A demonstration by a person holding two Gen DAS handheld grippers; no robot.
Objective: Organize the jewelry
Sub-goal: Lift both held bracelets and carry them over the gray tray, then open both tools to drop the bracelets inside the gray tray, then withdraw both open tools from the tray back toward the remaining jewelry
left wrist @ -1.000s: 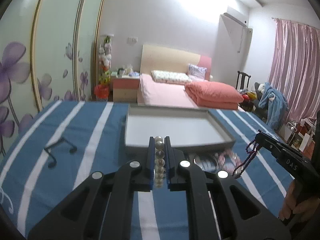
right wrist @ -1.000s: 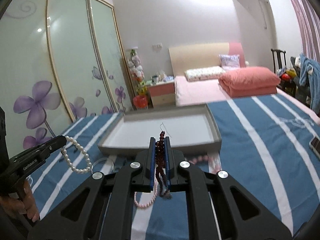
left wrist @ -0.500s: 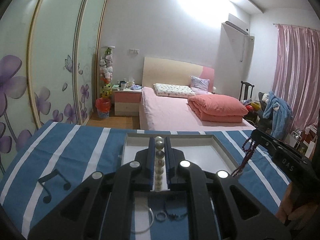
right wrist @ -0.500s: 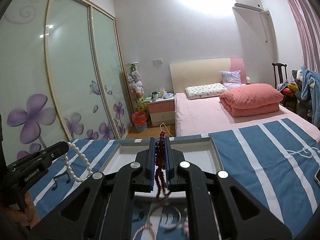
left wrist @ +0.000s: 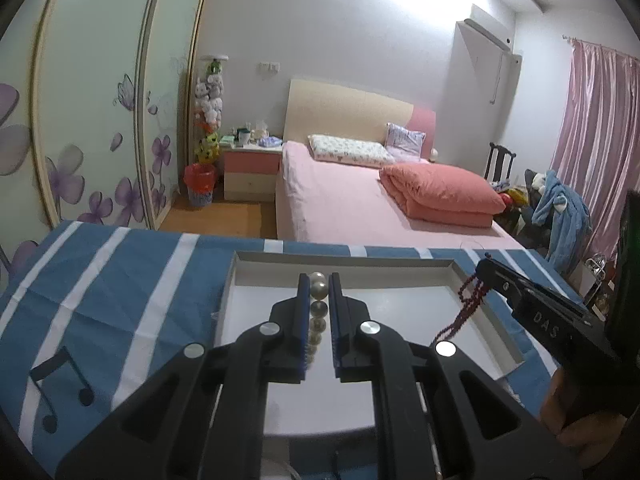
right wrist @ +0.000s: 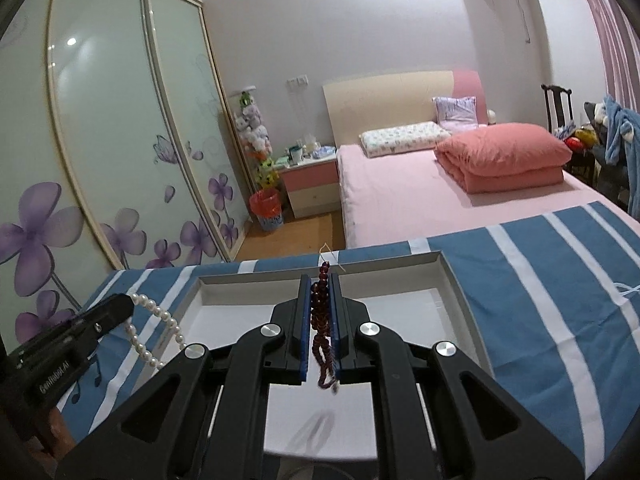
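Filling the background: pink bed (left wrist: 352, 200) with folded coral quilt (left wrist: 440, 194), sliding wardrobe doors (right wrist: 120, 152) printed with purple flowers, pink curtain (left wrist: 596, 136) cut off at the right edge. Nearer, a blue-and-white striped cloth (left wrist: 120, 280) with a black music-note print, far edge in view, near edge hidden under the gripper bodies. On the cloth, a shallow grey tray (left wrist: 452, 266) with a white floor, its near rim hidden behind both tools.

Hovering over the tray, left gripper (left wrist: 319, 280), jaws pinching a pearl strand (left wrist: 318, 308); lower end of the strand lost between the blue pads, but seen from the right wrist hanging in a loop (right wrist: 160, 332) over the cloth's left part. Right gripper (right wrist: 320, 280) also above the tray, jaws pressed on a dark red bead strand (right wrist: 322, 320), loop dangling below the pads, a thin thread end sticking up at the tip.

Lettering on the left tool's side reading roughly "GenRobot.AI"; on the right tool only "DAS" legible. Fingers behind each handle barely visible, cut by the frame edge.
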